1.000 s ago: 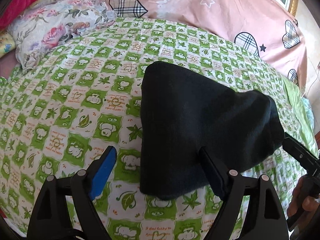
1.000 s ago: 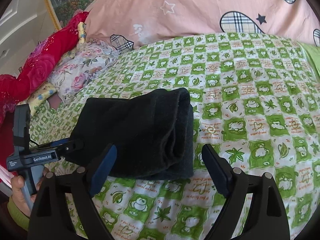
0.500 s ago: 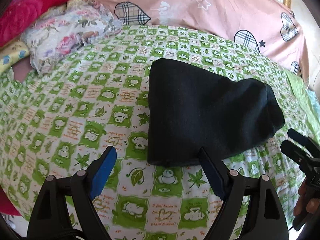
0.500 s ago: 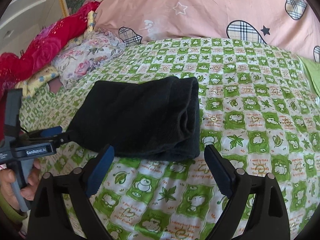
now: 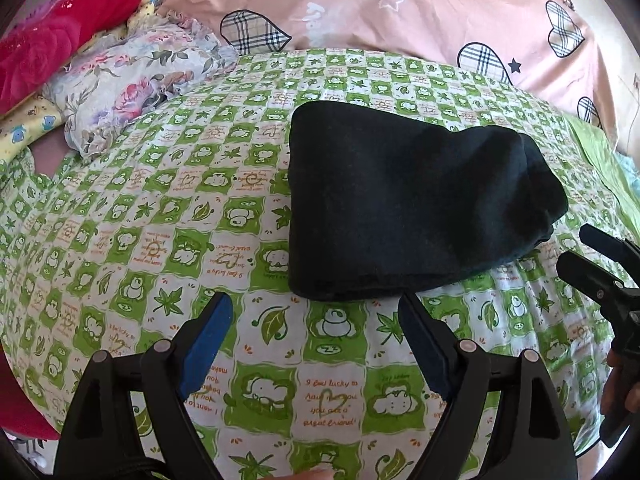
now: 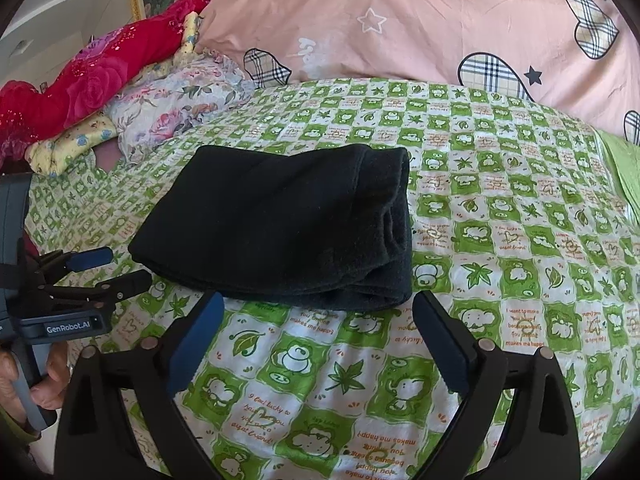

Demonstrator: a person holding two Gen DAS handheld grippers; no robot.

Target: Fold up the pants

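Note:
The black pants (image 5: 404,204) lie folded into a thick rectangular bundle on the green-and-white checked bedsheet (image 5: 160,240); they also show in the right wrist view (image 6: 288,224), with stacked layers at their right end. My left gripper (image 5: 316,312) is open and empty, just short of the bundle's near edge. My right gripper (image 6: 316,308) is open and empty, just short of the bundle's near edge on its own side. Neither touches the cloth. Each gripper shows in the other's view, the right one (image 5: 600,272) and the left one (image 6: 108,268).
A pink duvet with plaid hearts (image 6: 420,28) lies along the back. A floral pillow (image 5: 136,76), a red cloth (image 5: 60,40) and a yellow cloth (image 6: 68,144) pile up at the back left. A plain green cloth (image 6: 624,168) lies at the right edge.
Both grippers have pulled back from the folded pants toward the bed's near edge and risen, leaving the bundle lying free. The pants have stayed in place.

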